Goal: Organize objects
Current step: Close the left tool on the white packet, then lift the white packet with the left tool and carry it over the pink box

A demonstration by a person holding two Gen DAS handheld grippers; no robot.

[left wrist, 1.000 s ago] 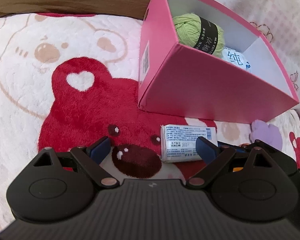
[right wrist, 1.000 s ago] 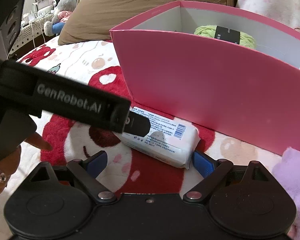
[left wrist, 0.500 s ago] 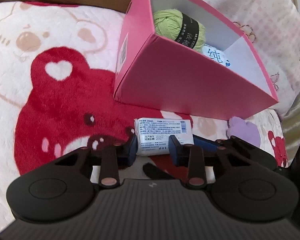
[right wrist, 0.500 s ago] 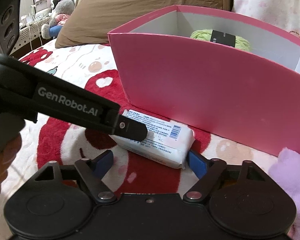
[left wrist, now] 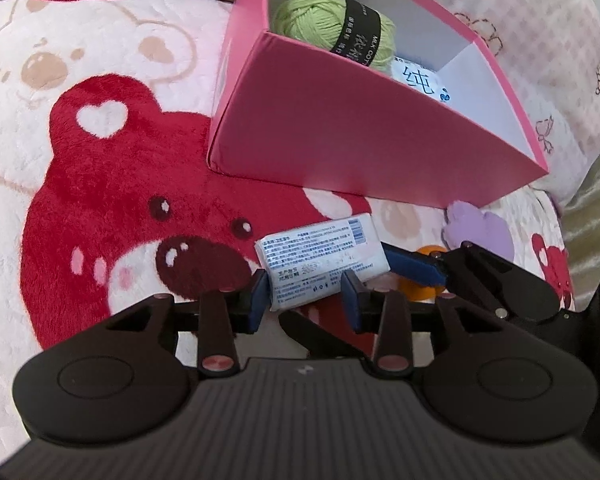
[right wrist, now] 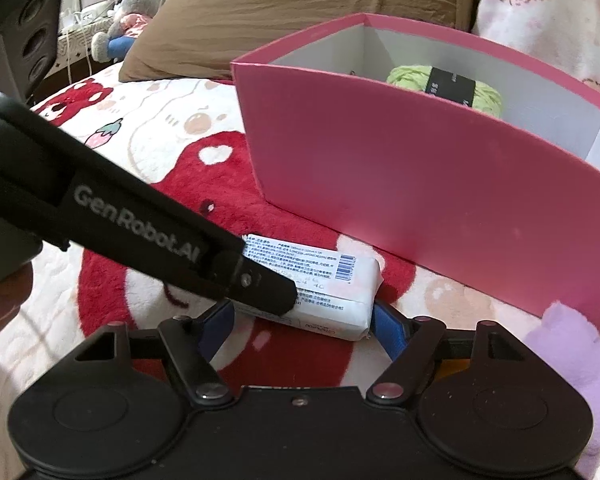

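While the white tissue pack (left wrist: 324,266) lies on the bear-print plush blanket (left wrist: 112,208) of the bed, just in front of the pink box (left wrist: 352,136), we read the step in hand as the pick-up of that pack for stowing. Left gripper (left wrist: 306,300): its blue pads straddle the near corner of the pack, the jaws narrow and opening slightly at this moment; the left pad looks to touch the wrapper, the right pad stands a little off it, so we do not count this as a firm grip. Right gripper (right wrist: 304,322): jaws set wide, one pad at each end of the pack's long side, both seemingly touching the wrapper; we cannot tell whether they press. In the right wrist view the left gripper's black finger crosses over the pack's top. Box contents so far: a green yarn ball (left wrist: 332,28) with a black band, and another white packet (left wrist: 422,80) beside it. A lilac plush piece (left wrist: 480,232) and something orange (left wrist: 424,288), mostly hidden, lie near the right gripper. Judgement: two grippers crowd one soft pack; the next move calls for one of them to take a settled hold, the other to clear off, then a lift high enough to pass the box's near wall and a release inside, beside the yarn.
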